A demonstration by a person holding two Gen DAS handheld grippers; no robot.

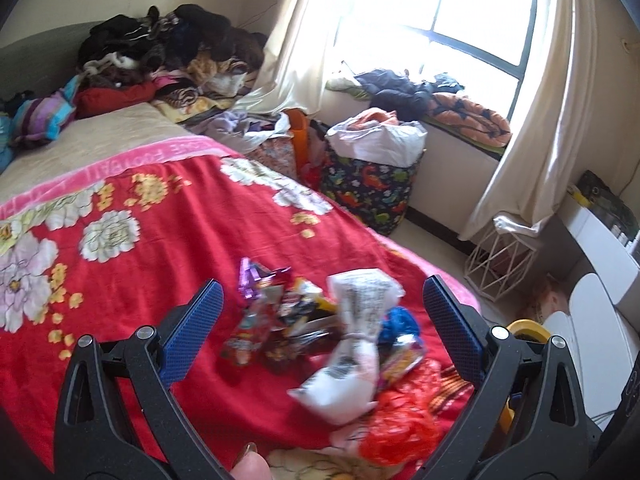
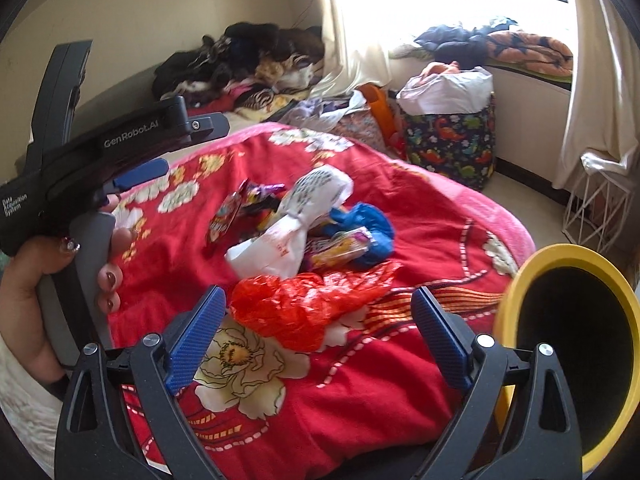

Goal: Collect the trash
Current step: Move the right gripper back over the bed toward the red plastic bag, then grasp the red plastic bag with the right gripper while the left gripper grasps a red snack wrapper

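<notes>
A heap of trash lies on the red flowered blanket (image 1: 160, 248): a white printed plastic bag (image 1: 352, 344), a crumpled orange-red bag (image 1: 404, 420), a blue wad (image 1: 400, 322) and several snack wrappers (image 1: 264, 312). My left gripper (image 1: 320, 320) is open, its fingers on either side of the heap, just above it. My right gripper (image 2: 318, 322) is open and empty, with the orange-red bag (image 2: 304, 308) between its fingers. The white bag (image 2: 296, 224) and the blue wad (image 2: 368, 232) lie beyond. The left gripper's body (image 2: 100, 160) shows at the left, held in a hand.
A bin with a yellow rim and black inside (image 2: 568, 352) stands at the bed's right edge. A dinosaur-print hamper (image 2: 452, 140) and a white wire stand (image 2: 600, 208) are on the floor by the window. Clothes are piled (image 1: 160, 52) at the bed's far end.
</notes>
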